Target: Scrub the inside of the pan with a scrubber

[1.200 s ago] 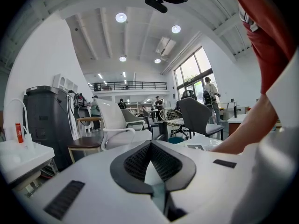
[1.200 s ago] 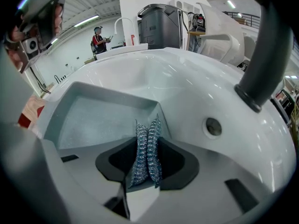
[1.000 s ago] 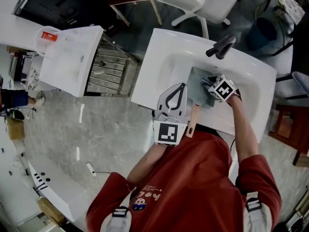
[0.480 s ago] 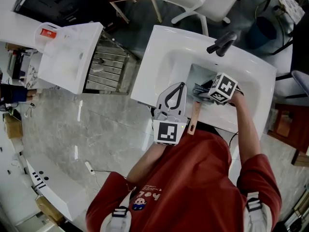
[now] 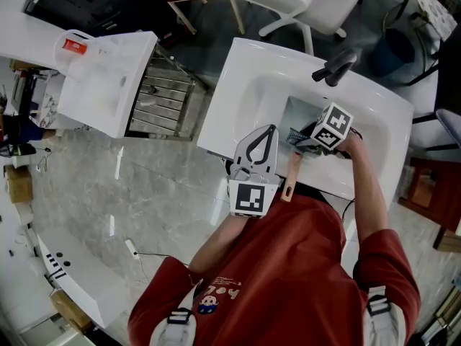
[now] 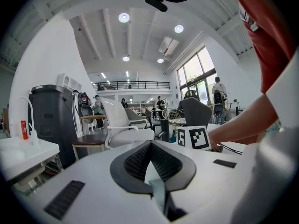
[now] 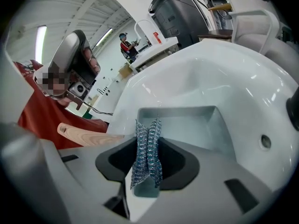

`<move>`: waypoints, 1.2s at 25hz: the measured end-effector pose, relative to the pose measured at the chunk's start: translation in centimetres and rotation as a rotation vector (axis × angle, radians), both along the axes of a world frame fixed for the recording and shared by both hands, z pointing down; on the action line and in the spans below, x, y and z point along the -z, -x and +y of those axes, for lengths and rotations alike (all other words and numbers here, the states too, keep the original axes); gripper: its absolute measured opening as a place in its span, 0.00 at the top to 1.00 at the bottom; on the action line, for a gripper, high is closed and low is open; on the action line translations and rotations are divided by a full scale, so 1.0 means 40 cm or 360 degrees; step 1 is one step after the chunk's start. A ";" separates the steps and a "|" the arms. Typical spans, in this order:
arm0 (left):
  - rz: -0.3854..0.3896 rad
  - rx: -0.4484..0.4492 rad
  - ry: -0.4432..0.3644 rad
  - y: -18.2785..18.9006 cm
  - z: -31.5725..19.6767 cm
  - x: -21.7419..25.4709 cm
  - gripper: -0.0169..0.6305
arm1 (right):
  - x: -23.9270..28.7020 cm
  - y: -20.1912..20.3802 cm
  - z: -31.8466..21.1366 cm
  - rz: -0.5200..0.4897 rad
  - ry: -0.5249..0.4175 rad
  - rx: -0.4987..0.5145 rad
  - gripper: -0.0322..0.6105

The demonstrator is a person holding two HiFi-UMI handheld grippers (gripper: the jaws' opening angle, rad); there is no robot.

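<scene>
A grey square pan [image 5: 299, 114] lies in the white sink [image 5: 238, 85]. Its wooden handle [image 5: 289, 175] points back over the near rim toward me. My right gripper [image 5: 297, 137] is shut on a blue-silver mesh scrubber [image 5: 294, 131], held over the pan's near left part. In the right gripper view the scrubber [image 7: 147, 148] stands pinched between the jaws, with the pan [image 7: 187, 120] beyond it and the handle [image 7: 88, 135] at the left. My left gripper [image 5: 271, 127] lies over the sink's near rim, left of the handle. It is shut, and the left gripper [image 6: 149, 146] holds nothing.
A dark faucet [image 5: 333, 67] stands at the sink's far side. A second white basin [image 5: 108, 85] with a red-labelled bottle [image 5: 72, 47] is at the left, beside a metal rack [image 5: 155, 99]. A white chair [image 5: 288, 2] stands beyond the sink.
My right gripper has turned and shifted the scrubber leftward within the pan, its marker cube rising slightly. The left gripper has stayed put.
</scene>
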State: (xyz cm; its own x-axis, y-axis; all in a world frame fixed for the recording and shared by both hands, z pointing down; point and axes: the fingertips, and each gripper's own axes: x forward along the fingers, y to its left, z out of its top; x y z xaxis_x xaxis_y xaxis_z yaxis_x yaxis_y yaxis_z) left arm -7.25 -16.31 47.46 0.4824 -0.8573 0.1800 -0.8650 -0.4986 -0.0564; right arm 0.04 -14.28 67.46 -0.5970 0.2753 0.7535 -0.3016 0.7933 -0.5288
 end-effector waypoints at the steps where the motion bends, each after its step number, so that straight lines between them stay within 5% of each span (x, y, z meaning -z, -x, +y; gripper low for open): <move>1: 0.0000 -0.0002 0.0000 -0.001 0.000 0.000 0.96 | 0.000 0.000 0.000 -0.0005 0.0010 -0.0005 0.72; 15: -0.0018 -0.0015 -0.0033 -0.009 -0.009 -0.005 0.96 | -0.033 -0.010 -0.020 -0.0023 0.0014 -0.0029 0.72; 25: -0.0001 0.0020 0.0069 0.000 -0.016 -0.015 0.96 | -0.087 -0.027 -0.110 0.0075 -0.0276 -0.0121 0.72; 30: -0.0022 0.0014 0.0019 0.000 -0.024 -0.016 0.96 | -0.117 -0.052 -0.174 0.0206 -0.0505 -0.0182 0.72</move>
State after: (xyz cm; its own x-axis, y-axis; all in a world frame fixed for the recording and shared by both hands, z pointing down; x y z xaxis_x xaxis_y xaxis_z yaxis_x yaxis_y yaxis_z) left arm -7.26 -17.27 48.08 0.4722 -0.8592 0.1970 -0.8686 -0.4916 -0.0623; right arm 2.12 -21.24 72.16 -0.5047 -0.0475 0.8620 -0.4464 0.8690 -0.2135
